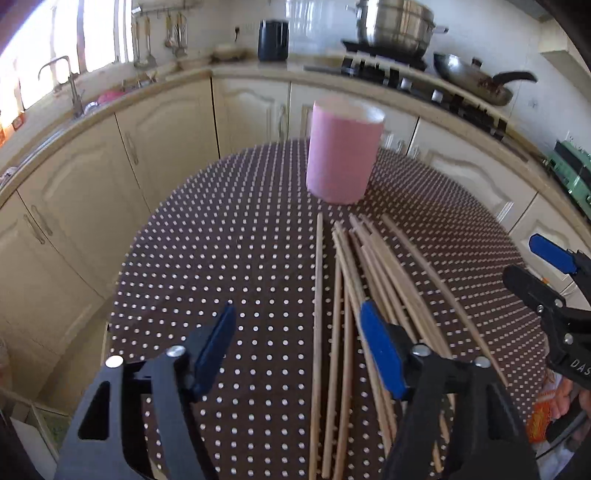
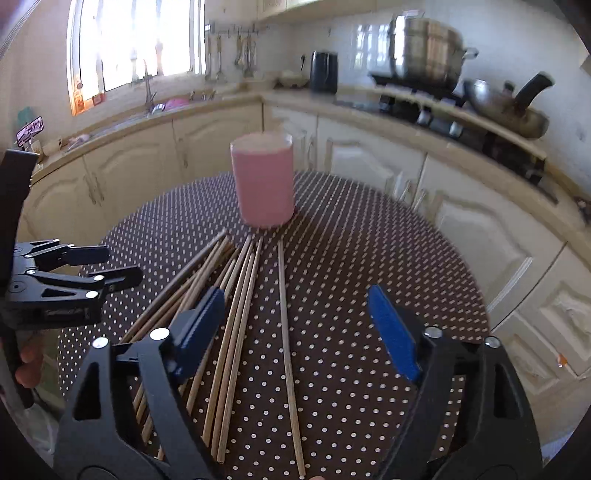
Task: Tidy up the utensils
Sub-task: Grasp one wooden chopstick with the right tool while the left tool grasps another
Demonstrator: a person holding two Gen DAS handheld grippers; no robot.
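Several wooden chopsticks (image 1: 369, 273) lie in a loose bundle on the brown polka-dot table (image 1: 221, 240), ends pointing at a pink cylindrical holder (image 1: 341, 151) standing upright at the far side. One chopstick (image 1: 317, 314) lies apart on the left. My left gripper (image 1: 299, 325) is open above the near ends, empty. In the right wrist view the chopsticks (image 2: 236, 302) fan out before the holder (image 2: 264, 181), with a single stick (image 2: 286, 332) apart. My right gripper (image 2: 295, 310) is open and empty above them. The left gripper (image 2: 118, 266) shows at the left edge.
The round table (image 2: 369, 240) stands in a kitchen corner. Cream cabinets (image 1: 166, 136) surround it, with a sink and tap (image 1: 70, 85) at left, a black kettle (image 1: 273, 38), and a stove with a steel pot (image 1: 395, 26) and a pan (image 1: 476, 79) at right.
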